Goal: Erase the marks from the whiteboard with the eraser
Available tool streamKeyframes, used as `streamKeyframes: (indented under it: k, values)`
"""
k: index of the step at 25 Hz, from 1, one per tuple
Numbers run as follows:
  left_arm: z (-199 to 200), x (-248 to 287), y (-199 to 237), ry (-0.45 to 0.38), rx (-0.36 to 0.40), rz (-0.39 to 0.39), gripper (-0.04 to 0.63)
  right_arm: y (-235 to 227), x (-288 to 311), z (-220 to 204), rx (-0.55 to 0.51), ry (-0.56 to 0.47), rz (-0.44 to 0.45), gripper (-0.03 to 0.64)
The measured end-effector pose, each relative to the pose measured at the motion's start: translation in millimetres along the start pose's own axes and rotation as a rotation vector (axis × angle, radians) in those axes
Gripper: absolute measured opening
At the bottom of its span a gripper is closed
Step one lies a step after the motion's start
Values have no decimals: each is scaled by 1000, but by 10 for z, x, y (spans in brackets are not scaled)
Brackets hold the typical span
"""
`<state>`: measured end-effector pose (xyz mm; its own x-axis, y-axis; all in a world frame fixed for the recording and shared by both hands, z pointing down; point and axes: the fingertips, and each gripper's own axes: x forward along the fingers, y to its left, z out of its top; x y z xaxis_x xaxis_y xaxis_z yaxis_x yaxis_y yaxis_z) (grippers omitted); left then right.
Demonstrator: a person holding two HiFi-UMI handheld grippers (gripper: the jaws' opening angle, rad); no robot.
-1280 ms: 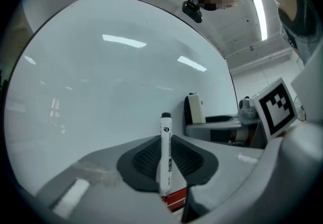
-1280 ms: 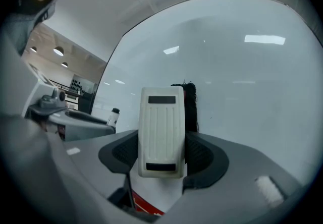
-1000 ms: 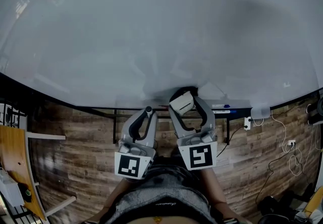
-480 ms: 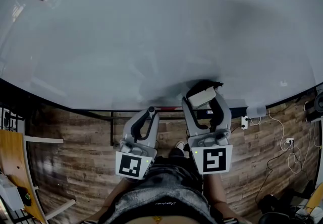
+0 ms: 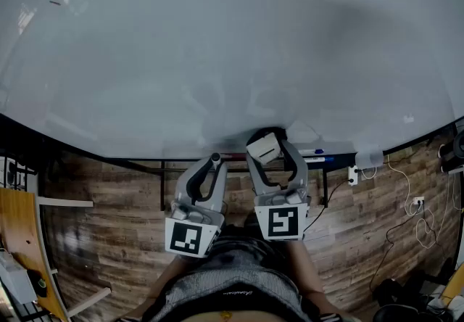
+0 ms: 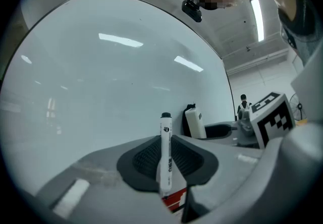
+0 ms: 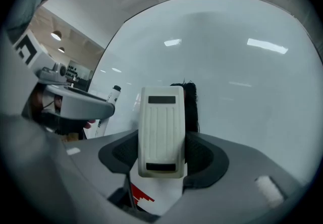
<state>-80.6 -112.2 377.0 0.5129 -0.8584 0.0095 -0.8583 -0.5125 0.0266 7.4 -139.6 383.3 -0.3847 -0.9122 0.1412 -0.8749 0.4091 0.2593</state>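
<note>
A large whiteboard (image 5: 217, 45) fills the upper head view; I see no clear marks on it, only glare. My right gripper (image 5: 264, 148) is shut on a white eraser (image 5: 262, 146) (image 7: 161, 129), whose dark felt side faces the board's lower edge. The eraser also shows in the left gripper view (image 6: 194, 122). My left gripper (image 5: 214, 159) is shut on a white marker (image 6: 165, 155) with a black cap, held upright just left of the right gripper. The marker shows in the right gripper view (image 7: 108, 107).
A tray under the board holds markers (image 5: 319, 156). A second white eraser (image 5: 370, 159) sits at the tray's right end. Cables (image 5: 417, 219) lie on the wood floor (image 5: 109, 226) at right. A wooden desk (image 5: 22, 241) stands at the left.
My right gripper with the eraser swung right along the board's lower edge, then came back left to about where it began. The left gripper stayed still.
</note>
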Motion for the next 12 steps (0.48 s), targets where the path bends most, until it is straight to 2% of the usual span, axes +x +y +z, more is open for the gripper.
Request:
streamKeyframes:
  k: [5,12]
  values:
    - [-4,-4,-8,7,-43,13,71,6,8,5,31,-15,7,261]
    - [-8,5,-51,-4,-20,9,71,46,-48,-6,78,-29,27,259]
